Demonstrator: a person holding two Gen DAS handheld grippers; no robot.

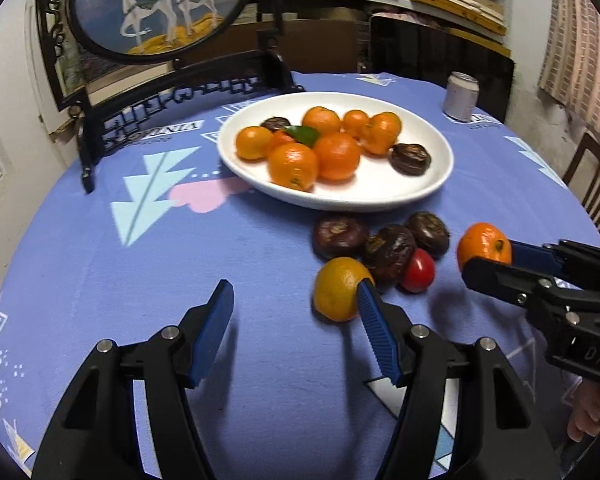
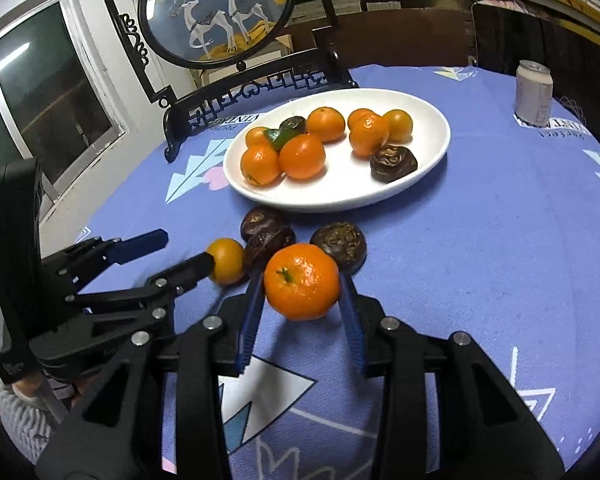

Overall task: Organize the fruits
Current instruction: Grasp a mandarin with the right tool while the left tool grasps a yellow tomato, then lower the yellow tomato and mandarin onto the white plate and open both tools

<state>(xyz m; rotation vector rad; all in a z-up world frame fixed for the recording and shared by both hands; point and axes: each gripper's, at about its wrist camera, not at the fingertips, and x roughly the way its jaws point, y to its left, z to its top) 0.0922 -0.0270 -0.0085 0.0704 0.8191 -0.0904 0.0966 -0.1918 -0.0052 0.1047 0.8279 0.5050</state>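
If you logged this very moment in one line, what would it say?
right gripper: shut on tangerine | left gripper: open, beside yellowish tangerine | plate: holds fruit | next: likely plate

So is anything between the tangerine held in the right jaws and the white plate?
Yes. Dark brown round fruits lie on the blue cloth between the held orange tangerine and the white oval plate; it must pass over them.
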